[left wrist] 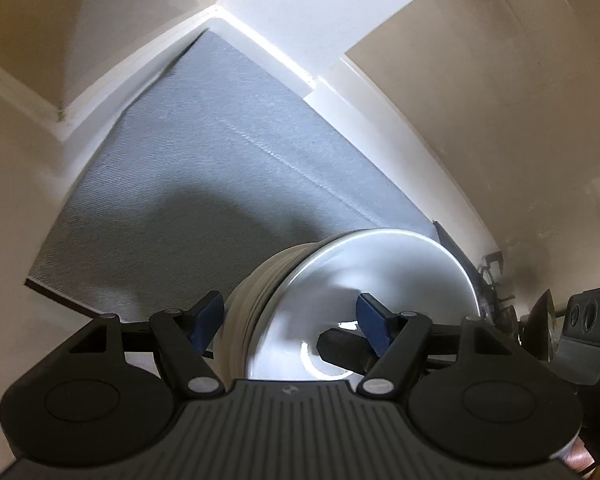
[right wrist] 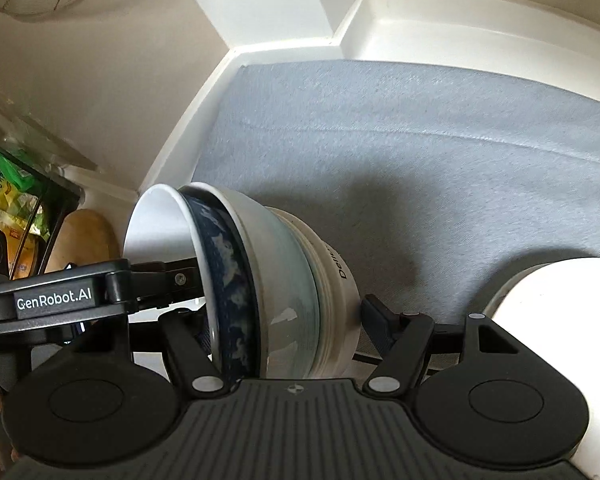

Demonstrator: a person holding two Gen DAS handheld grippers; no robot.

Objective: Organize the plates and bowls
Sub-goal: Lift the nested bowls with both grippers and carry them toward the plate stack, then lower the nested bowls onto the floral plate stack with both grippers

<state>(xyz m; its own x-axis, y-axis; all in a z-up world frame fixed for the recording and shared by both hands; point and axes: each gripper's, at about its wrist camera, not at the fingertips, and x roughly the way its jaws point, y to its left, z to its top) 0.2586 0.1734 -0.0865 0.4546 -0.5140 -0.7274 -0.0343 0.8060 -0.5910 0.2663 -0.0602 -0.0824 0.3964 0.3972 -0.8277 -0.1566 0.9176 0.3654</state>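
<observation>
A stack of nested bowls (left wrist: 380,276) lies tipped on its side above a grey mat (left wrist: 204,168). In the left wrist view my left gripper (left wrist: 291,318) is shut on the stack, with one blue pad (left wrist: 208,316) against the cream bases and the other inside the white top bowl. The right wrist view shows the same stack of bowls (right wrist: 284,264), white and blue-patterned. My right gripper (right wrist: 284,324) is shut on it, with one finger (right wrist: 376,320) at the base ring and the other hidden behind the rim. My left gripper's arm (right wrist: 56,300) reaches into the bowl's mouth from the left.
The grey mat (right wrist: 420,140) covers a white-walled shelf corner (right wrist: 348,36). A bright white rounded dish (right wrist: 548,300) sits at the right. Green and yellow packets (right wrist: 8,188) in a wire rack and a wooden piece (right wrist: 84,236) stand at the left. Dark appliance parts (left wrist: 588,320) are at the right.
</observation>
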